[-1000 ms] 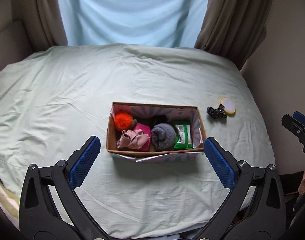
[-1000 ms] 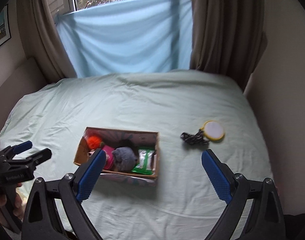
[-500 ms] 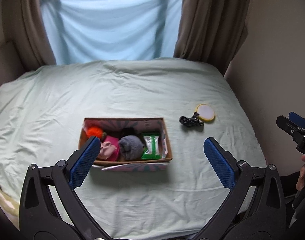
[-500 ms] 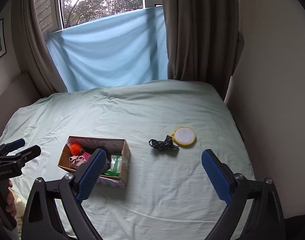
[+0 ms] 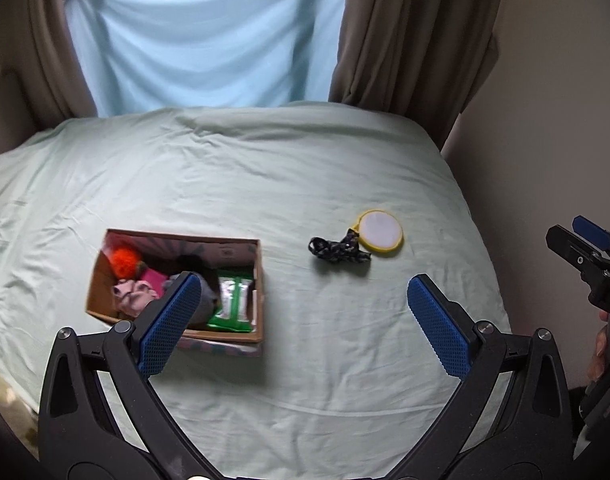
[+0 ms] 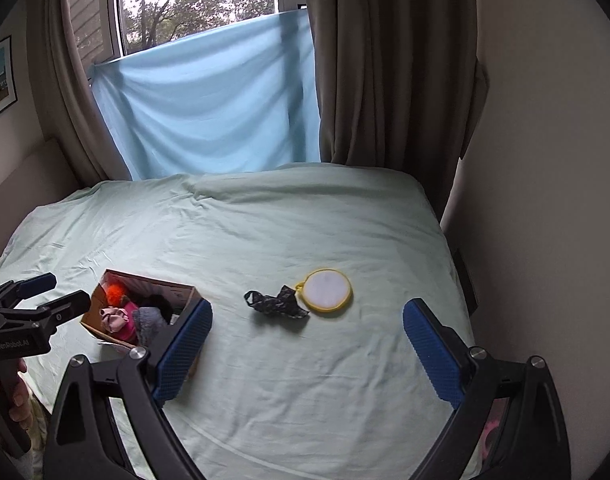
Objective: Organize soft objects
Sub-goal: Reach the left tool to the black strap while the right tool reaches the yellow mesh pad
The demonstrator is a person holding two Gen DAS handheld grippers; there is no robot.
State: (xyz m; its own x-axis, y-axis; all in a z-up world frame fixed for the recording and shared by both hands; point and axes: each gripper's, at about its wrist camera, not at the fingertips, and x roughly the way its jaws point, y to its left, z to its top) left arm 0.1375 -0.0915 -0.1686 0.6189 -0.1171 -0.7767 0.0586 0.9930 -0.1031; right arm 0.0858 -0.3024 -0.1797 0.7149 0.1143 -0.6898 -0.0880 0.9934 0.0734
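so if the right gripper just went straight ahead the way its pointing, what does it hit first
Probably the dark fabric scrap beside the yellow-rimmed round pad, between the open right gripper fingers' line; depth is unclear, so it might meet bare bedsheet first.

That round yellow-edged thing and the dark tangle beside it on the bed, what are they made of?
The round pad looks like soft white fabric with a stitched yellow border, matte. The dark tangle seems to be patterned cloth, limp and crumpled, possibly a scrunchie or ribbon; too small to be sure.

Pale green bed sheet (image 5: 265, 168); brown cardboard box (image 5: 241, 338) holding an orange pompom (image 5: 123, 260), pink cloth (image 5: 133, 298), green packet (image 5: 233, 300); black patterned strap (image 5: 337, 250); yellow-rimmed white disc (image 5: 381, 233).
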